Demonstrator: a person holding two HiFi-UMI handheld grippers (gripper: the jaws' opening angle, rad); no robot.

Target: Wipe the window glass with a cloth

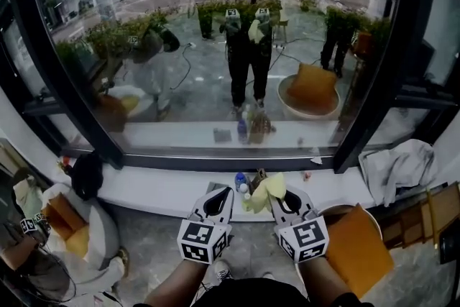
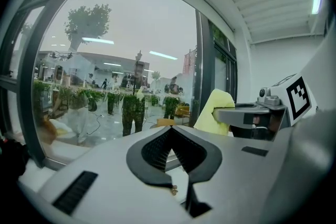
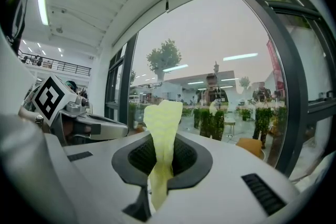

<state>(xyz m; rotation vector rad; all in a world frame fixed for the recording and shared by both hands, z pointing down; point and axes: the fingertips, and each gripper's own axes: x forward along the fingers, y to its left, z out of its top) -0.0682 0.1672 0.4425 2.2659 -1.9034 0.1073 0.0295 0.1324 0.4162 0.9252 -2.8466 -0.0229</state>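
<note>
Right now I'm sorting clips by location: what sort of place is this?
Likely an indoor lounge or lobby: tall window glass in dark frames, a white sill, an orange cushion seat.

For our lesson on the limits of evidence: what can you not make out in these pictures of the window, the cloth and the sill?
- Dirt on the window glass: in every view, reflections mask it.
- Small bottle on the sill: head view, too small to identify; the yellow cloth hides the items beside it.
- Yellow cloth's full size: right gripper view, the right gripper's jaws cover its lower end.
</note>
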